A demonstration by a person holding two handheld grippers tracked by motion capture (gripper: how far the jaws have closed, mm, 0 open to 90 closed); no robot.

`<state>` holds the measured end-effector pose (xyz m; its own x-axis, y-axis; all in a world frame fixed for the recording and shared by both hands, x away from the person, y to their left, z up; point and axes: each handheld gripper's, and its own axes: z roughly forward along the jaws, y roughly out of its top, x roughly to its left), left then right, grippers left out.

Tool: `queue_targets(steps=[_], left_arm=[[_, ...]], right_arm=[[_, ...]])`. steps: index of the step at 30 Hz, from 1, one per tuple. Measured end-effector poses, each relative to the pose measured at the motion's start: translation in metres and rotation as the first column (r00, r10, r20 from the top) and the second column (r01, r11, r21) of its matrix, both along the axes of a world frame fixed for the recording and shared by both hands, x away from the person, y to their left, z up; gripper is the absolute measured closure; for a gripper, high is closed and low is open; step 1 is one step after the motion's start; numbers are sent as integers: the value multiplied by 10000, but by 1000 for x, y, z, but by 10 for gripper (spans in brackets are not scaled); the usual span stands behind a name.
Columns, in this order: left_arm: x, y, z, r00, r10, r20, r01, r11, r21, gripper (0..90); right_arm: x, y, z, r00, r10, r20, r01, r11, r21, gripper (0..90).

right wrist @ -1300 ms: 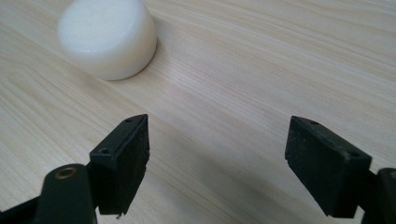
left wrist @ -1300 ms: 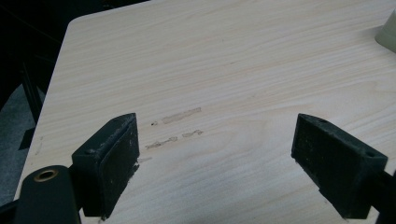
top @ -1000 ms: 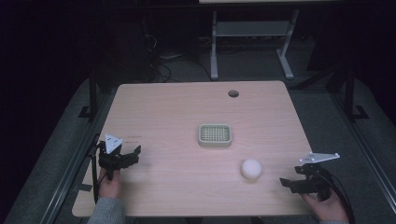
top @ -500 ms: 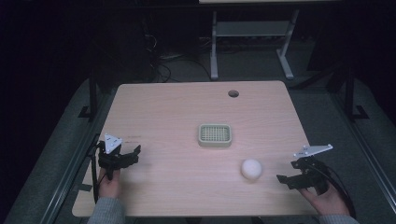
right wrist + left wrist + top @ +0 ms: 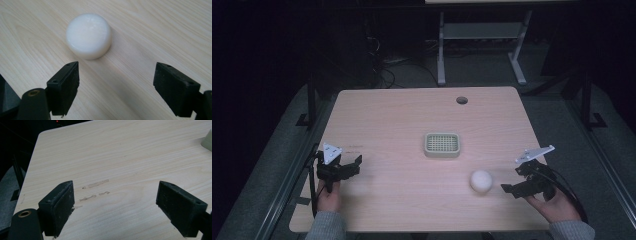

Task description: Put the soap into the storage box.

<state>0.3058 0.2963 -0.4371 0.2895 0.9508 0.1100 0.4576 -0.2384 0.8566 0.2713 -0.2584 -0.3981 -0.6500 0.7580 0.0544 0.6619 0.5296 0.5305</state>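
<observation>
A round white puck lies flat on the wooden table, near its right front. The right gripper sits just to the right of it, jaws spread wide with nothing between them, not touching it. A small green slotted tray rests near the table's middle. The left gripper hovers at the left front, jaws also spread over bare wood.
</observation>
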Motion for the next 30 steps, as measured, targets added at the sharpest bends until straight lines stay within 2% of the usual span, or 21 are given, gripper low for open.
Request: queue_targets(steps=[16,19,30], left_arm=[[0,1,1,10000,-5,31,6,10000,-94,148],[-1,1,1,10000,-42,-32,42,10000,31,148],[-1,1,0,10000,57,26,-57,9999,-122,148]], right_arm=[[15,29,9,9955,920,-249,-935,9932,-692,182],[16,32,9,9946,996,-305,-1015,9923,-711,182],[21,40,8,9920,1158,-506,-1198,9890,-862,178]])
